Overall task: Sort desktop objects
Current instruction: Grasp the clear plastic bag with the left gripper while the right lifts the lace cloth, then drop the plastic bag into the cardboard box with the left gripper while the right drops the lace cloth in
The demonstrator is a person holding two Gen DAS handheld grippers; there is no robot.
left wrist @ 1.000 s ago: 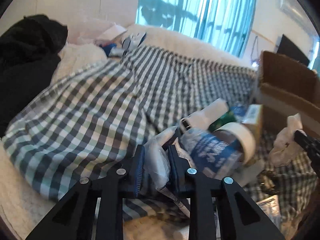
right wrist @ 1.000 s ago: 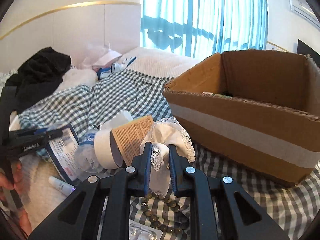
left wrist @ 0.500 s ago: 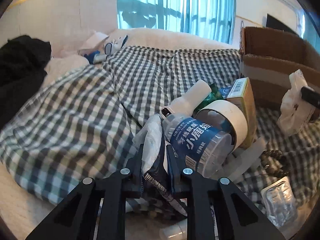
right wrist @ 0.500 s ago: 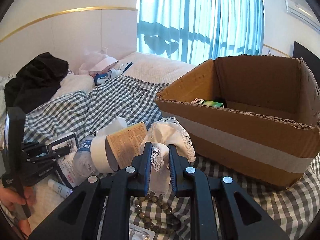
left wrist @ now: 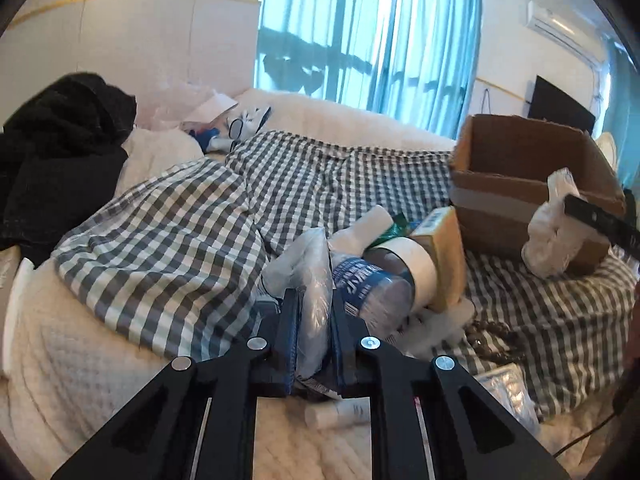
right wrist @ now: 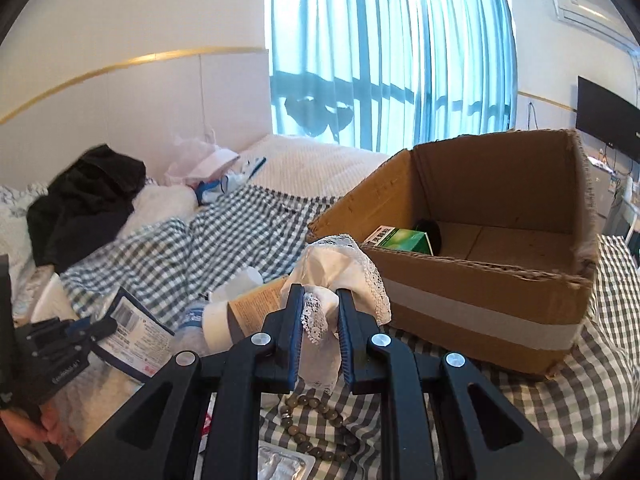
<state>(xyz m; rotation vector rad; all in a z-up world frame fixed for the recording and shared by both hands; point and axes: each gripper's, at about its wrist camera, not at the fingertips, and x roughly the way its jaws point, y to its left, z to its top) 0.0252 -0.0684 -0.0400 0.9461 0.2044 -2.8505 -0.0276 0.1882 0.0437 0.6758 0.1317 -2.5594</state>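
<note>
Lace cloth [right wrist: 340, 264] sits pinched in the right gripper [right wrist: 319, 300], with the cardboard box [right wrist: 480, 320] just ahead to its right. The left gripper [left wrist: 313, 304], jaws just closing, clamps a plastic packet [left wrist: 310, 264]. Lift each clear of the pile before crossing the box rim.

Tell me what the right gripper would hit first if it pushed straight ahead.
Probably the near wall of the cardboard box, just beyond the lace cloth that the right gripper holds; depth is uncertain.

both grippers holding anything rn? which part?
Yes. The left gripper, whose jaws have just been closing, pinches a clear plastic packet near its lower end. The right gripper clamps a white lace-trimmed cloth by a bunched fold.
</note>
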